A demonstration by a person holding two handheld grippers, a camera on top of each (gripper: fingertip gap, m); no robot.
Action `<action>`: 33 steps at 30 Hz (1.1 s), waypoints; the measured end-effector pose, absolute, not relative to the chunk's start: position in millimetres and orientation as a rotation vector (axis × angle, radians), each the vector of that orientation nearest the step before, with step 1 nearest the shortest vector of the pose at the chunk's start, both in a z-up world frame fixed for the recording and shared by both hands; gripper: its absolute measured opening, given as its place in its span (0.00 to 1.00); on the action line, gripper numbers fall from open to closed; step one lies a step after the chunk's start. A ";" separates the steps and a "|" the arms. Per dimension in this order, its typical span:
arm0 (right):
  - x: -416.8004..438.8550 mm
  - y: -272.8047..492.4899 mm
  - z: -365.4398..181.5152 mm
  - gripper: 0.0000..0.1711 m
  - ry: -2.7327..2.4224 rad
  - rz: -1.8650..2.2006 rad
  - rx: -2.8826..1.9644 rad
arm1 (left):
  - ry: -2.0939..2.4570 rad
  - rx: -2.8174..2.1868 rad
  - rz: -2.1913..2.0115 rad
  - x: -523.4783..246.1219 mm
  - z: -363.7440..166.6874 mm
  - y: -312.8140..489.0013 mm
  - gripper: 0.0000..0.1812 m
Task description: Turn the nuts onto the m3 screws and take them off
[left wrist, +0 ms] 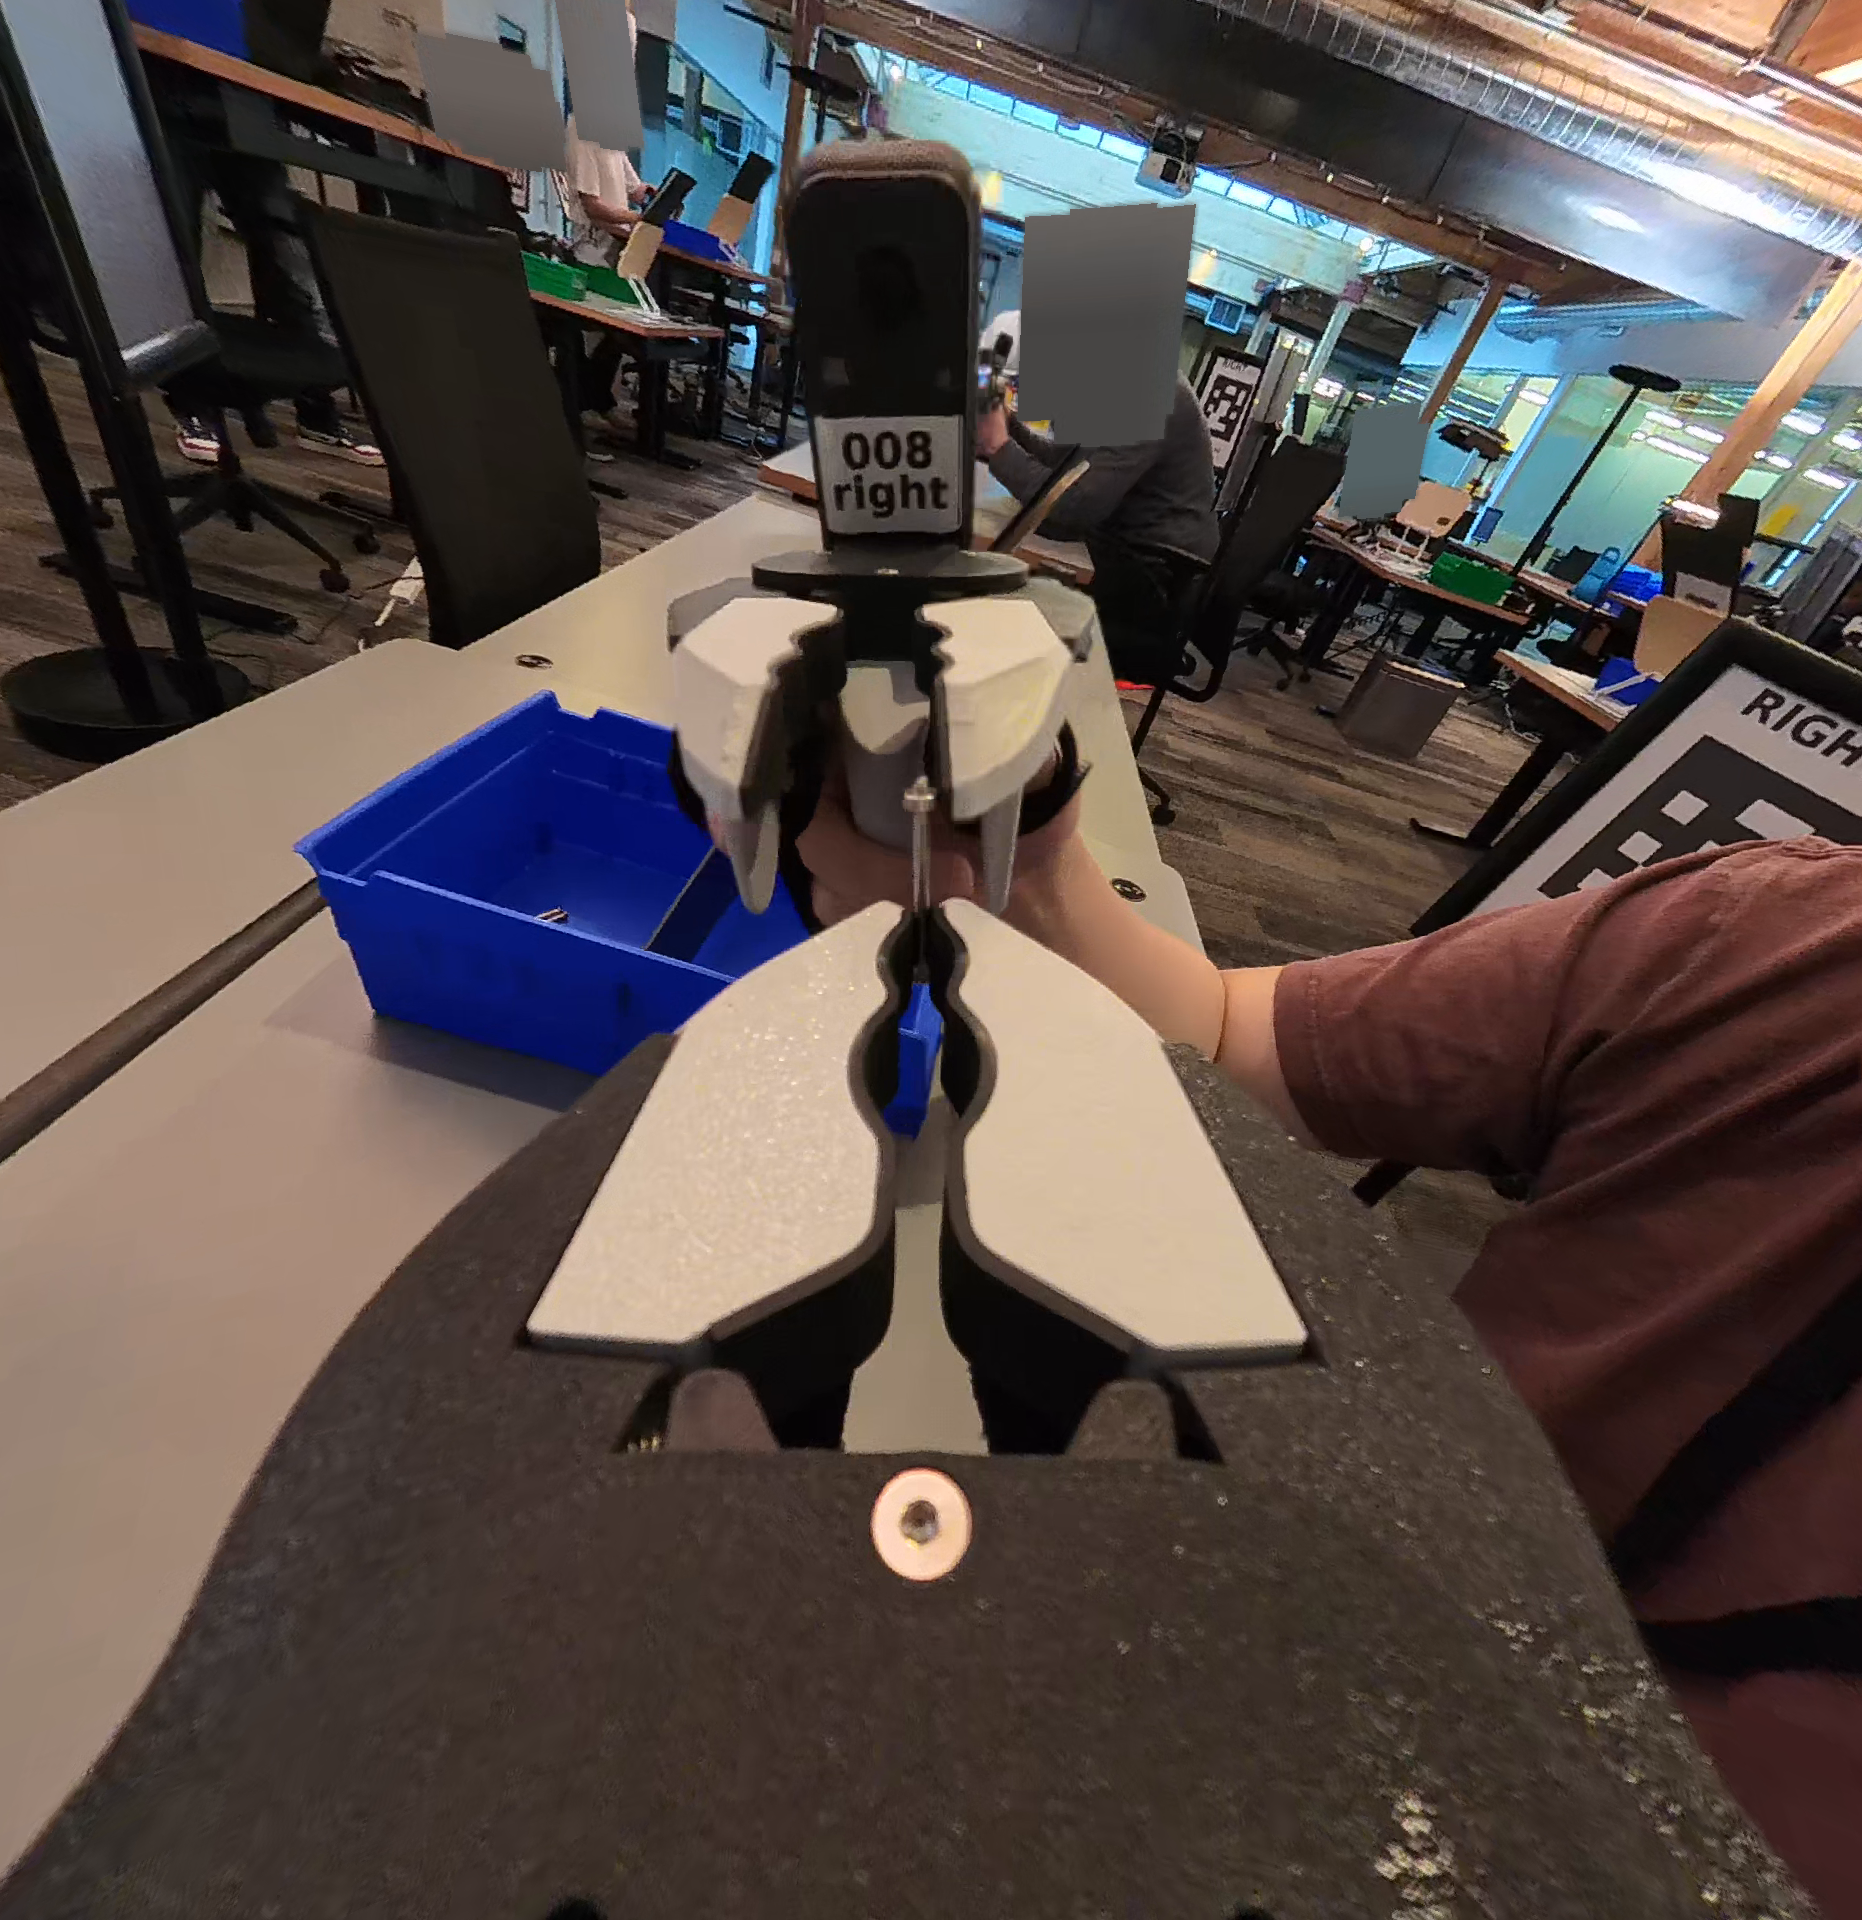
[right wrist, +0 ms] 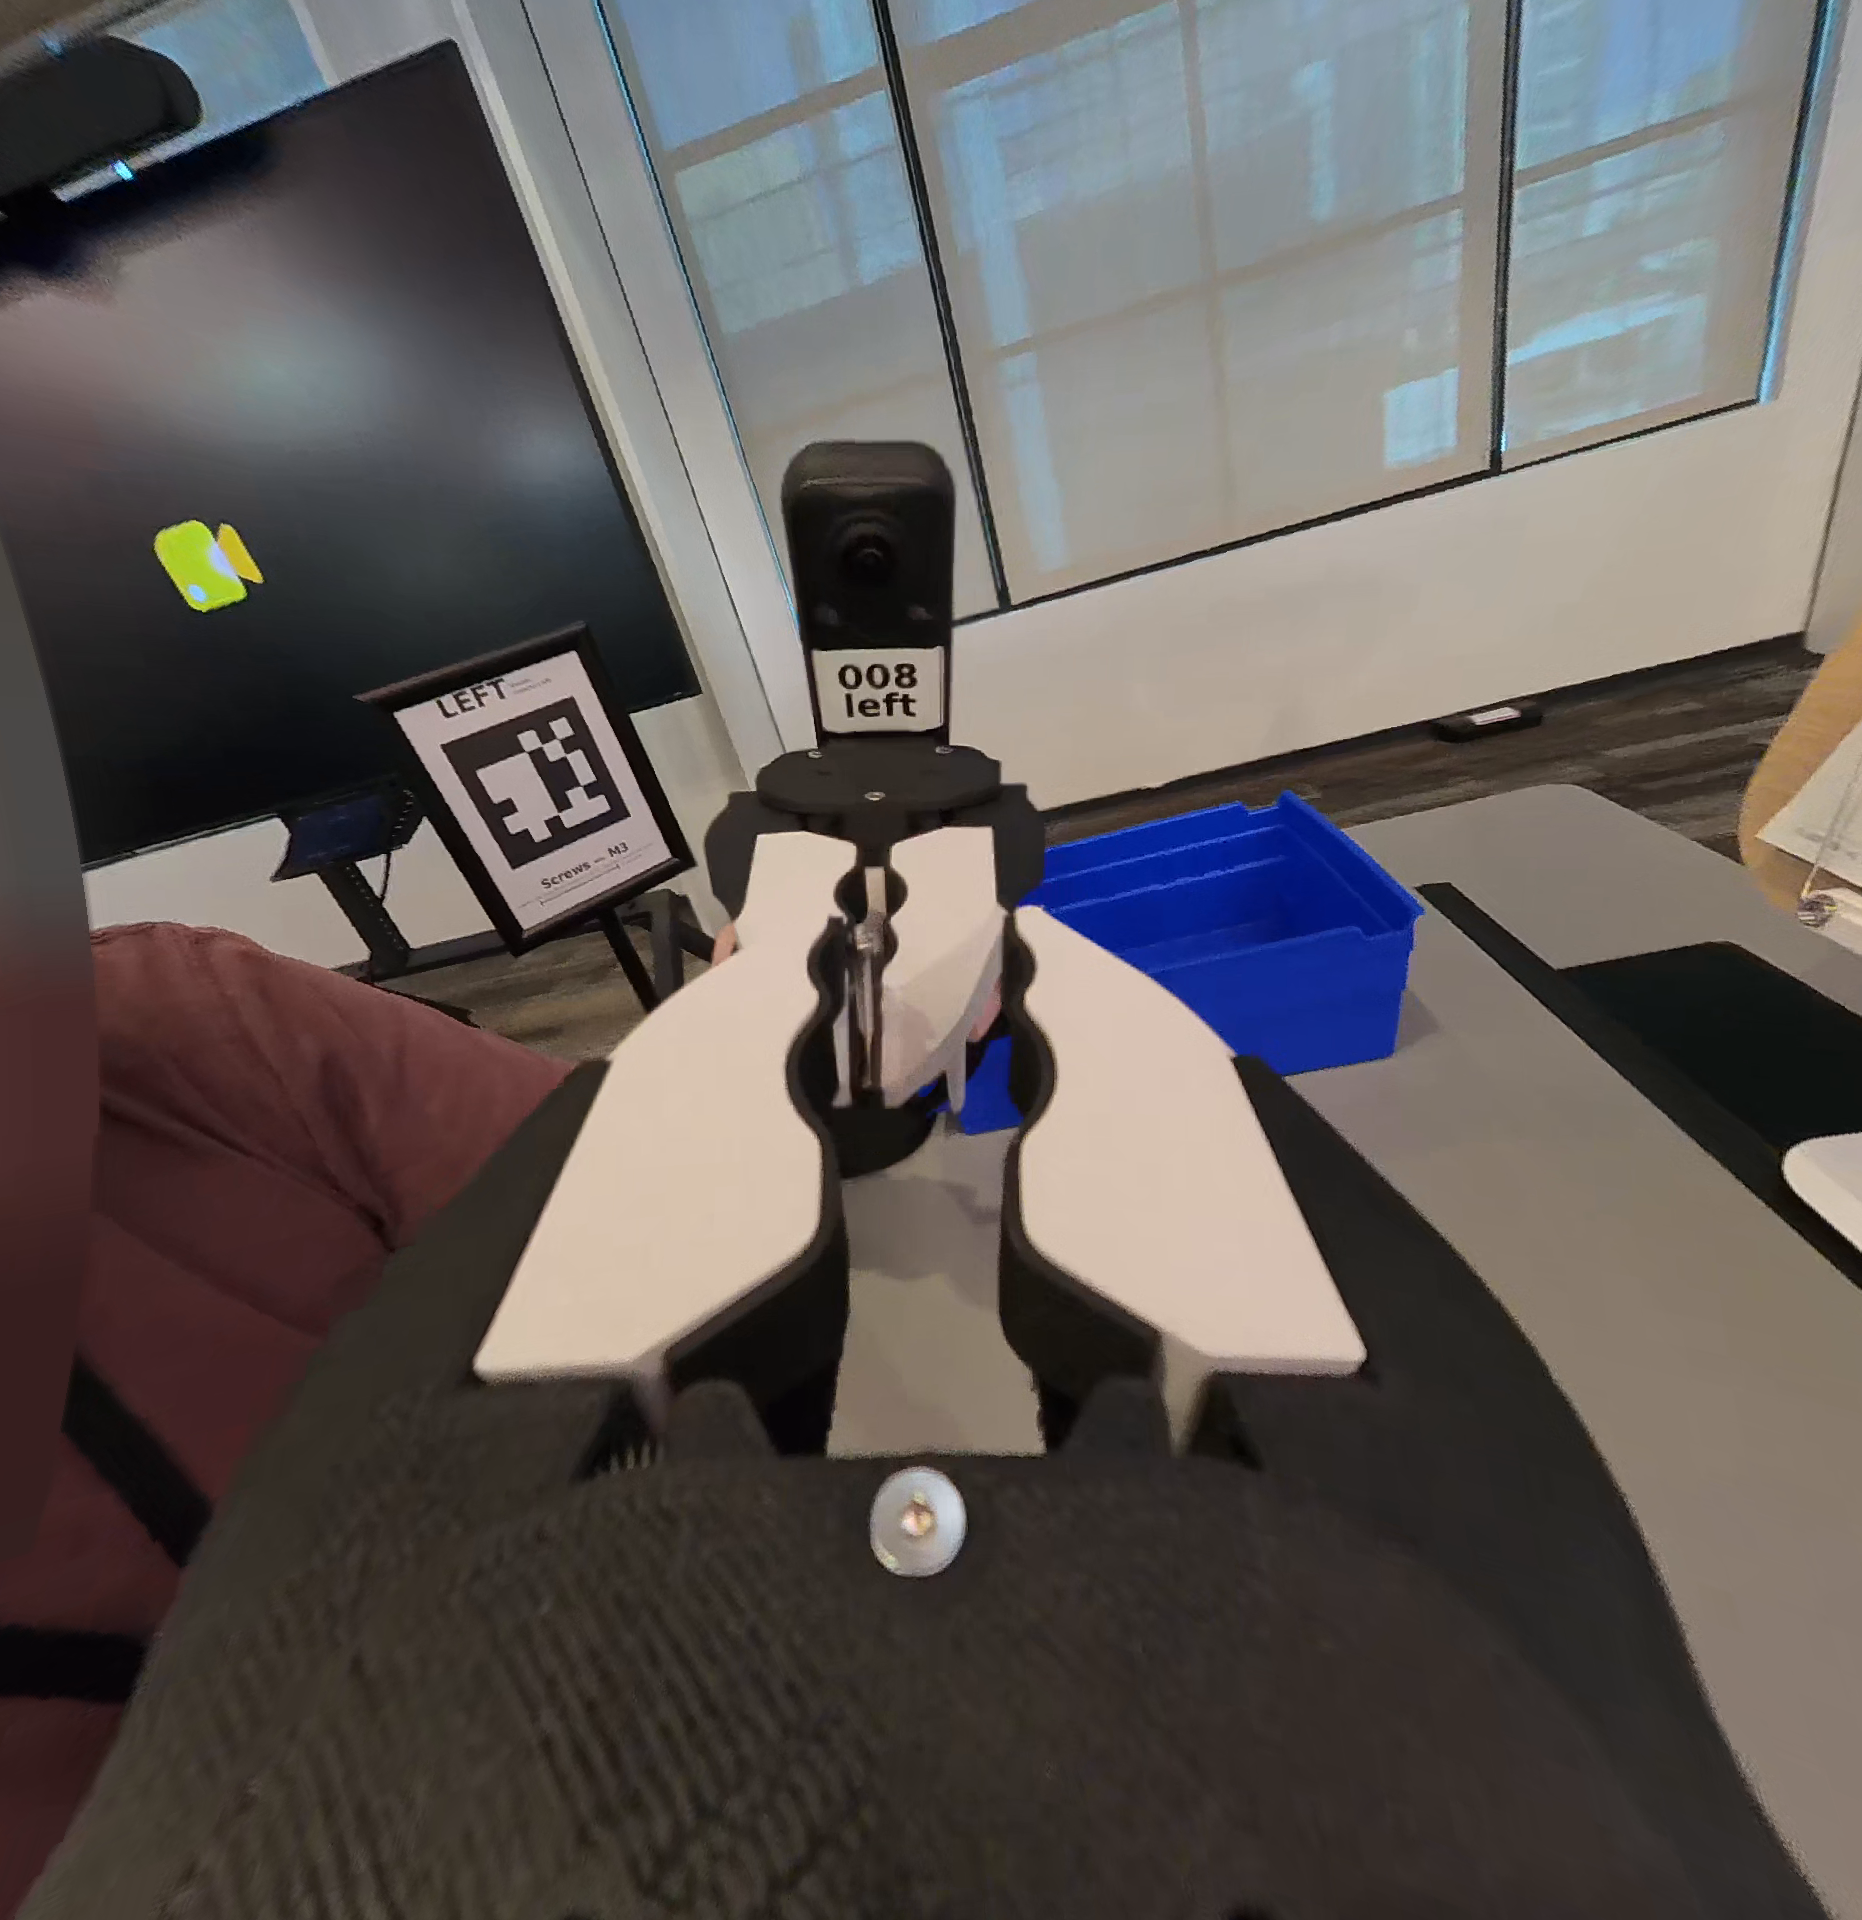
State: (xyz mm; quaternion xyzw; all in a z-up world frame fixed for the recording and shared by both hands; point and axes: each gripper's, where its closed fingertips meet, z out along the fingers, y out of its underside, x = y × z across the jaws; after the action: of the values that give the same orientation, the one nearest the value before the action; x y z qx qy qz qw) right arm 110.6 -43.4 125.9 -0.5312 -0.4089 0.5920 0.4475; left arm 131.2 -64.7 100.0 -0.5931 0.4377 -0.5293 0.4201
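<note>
My left gripper [left wrist: 919, 916] is shut on the lower end of a thin m3 screw [left wrist: 918, 857], which stands up from its tips. A small nut [left wrist: 916, 798] sits at the screw's top end. My right gripper [right wrist: 911, 935] faces the left one and is open, with its fingers either side of the screw [right wrist: 862, 977]. In the left wrist view the right gripper [left wrist: 877, 891] has its fingers spread, and the nut is close to one inner edge. I cannot tell if they touch.
A blue bin [left wrist: 491, 977] stands on the grey table [left wrist: 179, 1299] and holds a small metal part [left wrist: 553, 914]; it also shows in the right wrist view [right wrist: 1301, 997]. Framed marker signs [left wrist: 1737, 790] [right wrist: 542, 790] stand beside the table. A black mat [right wrist: 1737, 997] lies at the right. Less than 4 cm separates the two grippers' tips.
</note>
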 end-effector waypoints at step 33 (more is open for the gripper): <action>125.7 -54.6 142.1 0.15 -1.061 1.328 -1.252 | 1.115 -1.311 -1.273 131.8 113.6 -68.5 0.01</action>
State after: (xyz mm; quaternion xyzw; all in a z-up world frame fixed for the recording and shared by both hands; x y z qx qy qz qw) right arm 125.7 -54.6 142.1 -0.5161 -0.4372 0.5475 0.4927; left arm 131.8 -68.5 113.6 -0.5373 0.4568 -0.5217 0.4800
